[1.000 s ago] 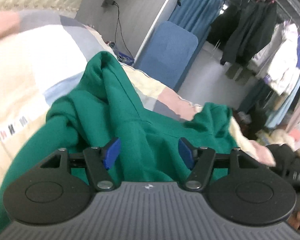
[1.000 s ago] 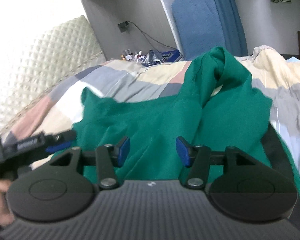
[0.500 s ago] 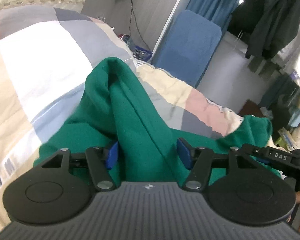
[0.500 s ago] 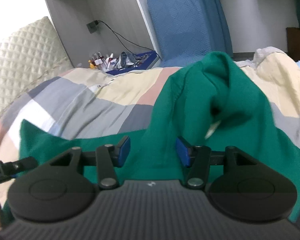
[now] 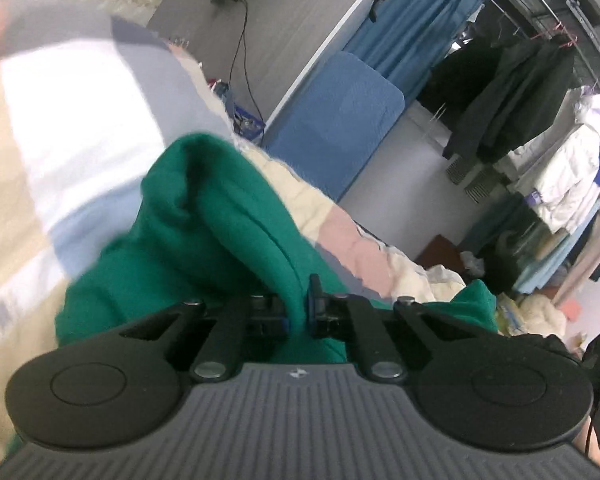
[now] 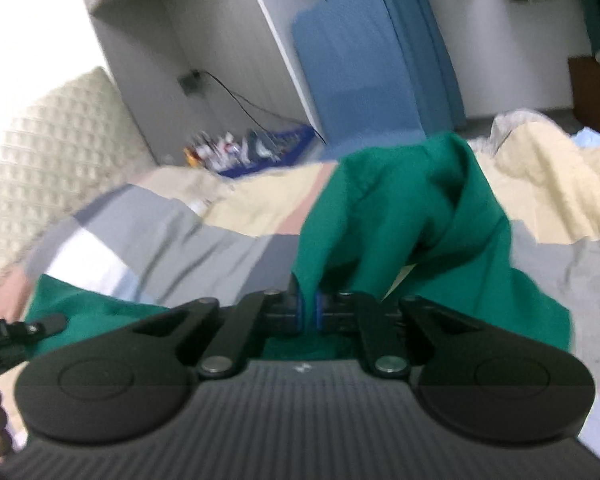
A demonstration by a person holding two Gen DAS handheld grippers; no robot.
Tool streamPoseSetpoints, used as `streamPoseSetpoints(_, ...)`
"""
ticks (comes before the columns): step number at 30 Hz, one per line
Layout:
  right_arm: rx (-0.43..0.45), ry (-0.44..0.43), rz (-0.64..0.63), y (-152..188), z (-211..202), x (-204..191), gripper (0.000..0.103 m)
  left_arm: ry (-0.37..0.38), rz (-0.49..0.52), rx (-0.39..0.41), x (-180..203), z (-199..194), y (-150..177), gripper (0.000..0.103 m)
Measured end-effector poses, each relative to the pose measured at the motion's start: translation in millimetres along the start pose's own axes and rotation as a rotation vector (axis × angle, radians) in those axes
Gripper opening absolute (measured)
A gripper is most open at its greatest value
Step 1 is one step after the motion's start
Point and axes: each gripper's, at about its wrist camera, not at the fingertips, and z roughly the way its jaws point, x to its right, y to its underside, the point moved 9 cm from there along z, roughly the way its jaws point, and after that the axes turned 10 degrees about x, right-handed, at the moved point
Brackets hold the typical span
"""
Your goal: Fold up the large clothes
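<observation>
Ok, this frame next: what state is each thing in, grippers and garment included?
left gripper: shut on a fold of the green garment
right gripper: shut on a fold of the green garment
green garment: bunched, pinched at two spots, partly lifted off the bed
patchwork bedcover: spread over the bed, rumpled
blue curtain: hanging

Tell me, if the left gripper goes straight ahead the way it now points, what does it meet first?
The green garment: the left gripper is already shut on a fold of it, and the raised cloth stands directly ahead. Beyond it probably lies the patchwork bedcover, though depth is unclear.
</observation>
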Motion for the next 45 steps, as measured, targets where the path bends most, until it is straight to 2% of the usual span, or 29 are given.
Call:
streamPoseSetpoints(3, -0.029, 0.011, 0.007, 13, -17, 7, 0.008, -0.026, -0.025, -0.008, -11, -6, 22, 0.009)
streamPoseSetpoints(9, -0.143, 0.095, -0.021, 69, -5, 31, 0.009, -0.135, 0.048, -0.075, -24, 8, 59, 0.01)
streamPoseSetpoints(13, -0.135, 0.102, 0.015, 86, 0, 41, 0.01, -0.14, 0.126, -0.076, -19, 12, 65, 0.011)
streamPoseSetpoints(16, -0.125, 0.09, 0.074, 81, -3, 40, 0.014, -0.131, 0.137, -0.081, -14, 2, 64, 0.025)
streamPoseSetpoints(17, -0.123, 0.085, 0.087, 78, -6, 40, 0.015, -0.131, 0.139, -0.08, -10, -3, 64, 0.036)
streamPoseSetpoints(18, -0.123, 0.082, 0.099, 75, -11, 40, 0.017, -0.133, 0.14, -0.077, -8, -9, 64, 0.051)
streamPoseSetpoints(20, -0.119, 0.082, 0.108, 70, -23, 38, 0.026, -0.134, 0.127, -0.064, -5, -29, 66, 0.057)
streamPoseSetpoints(22, -0.113, 0.068, 0.119, 66, -40, 33, 0.042, -0.115, 0.1, -0.079, 2, -44, 69, 0.057)
streamPoseSetpoints(23, -0.113, 0.057, 0.125, 65, -49, 30, 0.045, -0.104, 0.091, -0.084, 7, -54, 72, 0.057)
streamPoseSetpoints(26, -0.12, 0.017, 0.13, 67, -81, 13, 0.047, -0.087, 0.129, -0.091, 27, -86, 82, 0.057)
streamPoseSetpoints(29, -0.125, -0.021, 0.108, 71, -114, -7, 0.049, -0.03, 0.13, -0.108, 52, -113, 96, 0.057)
streamPoseSetpoints(31, -0.129, -0.047, 0.106, 75, -135, -22, 0.069, -0.006, 0.124, -0.115, 66, -126, 104, 0.058)
streamPoseSetpoints(32, -0.126, -0.065, 0.108, 77, -144, -30, 0.071, 0.003, 0.12, -0.117, 72, -133, 108, 0.059)
streamPoseSetpoints(38, -0.152, -0.129, 0.032, 99, -183, -70, 0.071, 0.083, 0.056, -0.154, 92, -145, 132, 0.065)
streamPoseSetpoints(45, -0.242, -0.132, -0.021, 133, -174, -78, 0.07, 0.064, -0.032, -0.227, 78, -121, 152, 0.065)
